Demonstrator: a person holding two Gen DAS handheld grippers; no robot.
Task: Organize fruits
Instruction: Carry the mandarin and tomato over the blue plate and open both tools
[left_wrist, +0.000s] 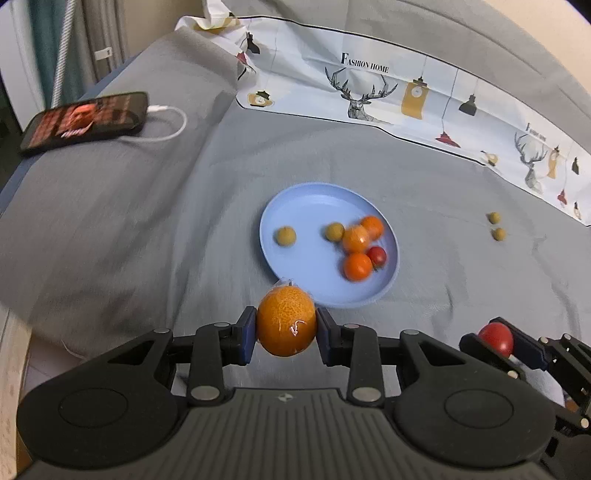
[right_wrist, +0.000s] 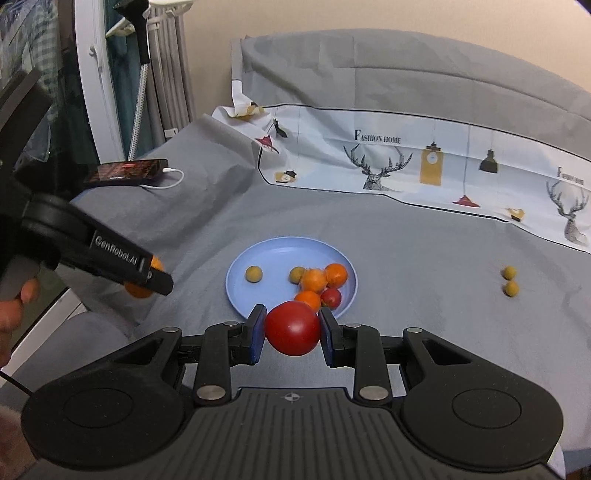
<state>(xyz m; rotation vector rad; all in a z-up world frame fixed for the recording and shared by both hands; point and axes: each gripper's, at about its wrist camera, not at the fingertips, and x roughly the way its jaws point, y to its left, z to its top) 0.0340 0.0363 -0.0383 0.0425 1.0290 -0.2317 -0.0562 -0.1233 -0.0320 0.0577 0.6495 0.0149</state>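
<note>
A blue plate (left_wrist: 295, 206) (right_wrist: 273, 251) lies on the grey sheet. It holds three small oranges, a small red tomato (left_wrist: 376, 255) (right_wrist: 331, 297) and two olive-green fruits. My left gripper (left_wrist: 286, 326) is shut on a plastic-wrapped orange (left_wrist: 286, 321), held just short of the plate's near rim; it also shows in the right wrist view (right_wrist: 149, 275). My right gripper (right_wrist: 292, 328) is shut on a large red tomato (right_wrist: 292, 326) near the plate's front edge; it also shows in the left wrist view (left_wrist: 496, 338). Two green fruits (left_wrist: 496, 226) (right_wrist: 510, 280) lie on the sheet to the right.
A phone (left_wrist: 85, 120) (right_wrist: 127, 171) with a white charging cable lies on a grey pillow at the left. A printed white cloth (left_wrist: 406, 92) (right_wrist: 424, 158) with deer and lamps runs along the back. A window and curtains stand at the far left.
</note>
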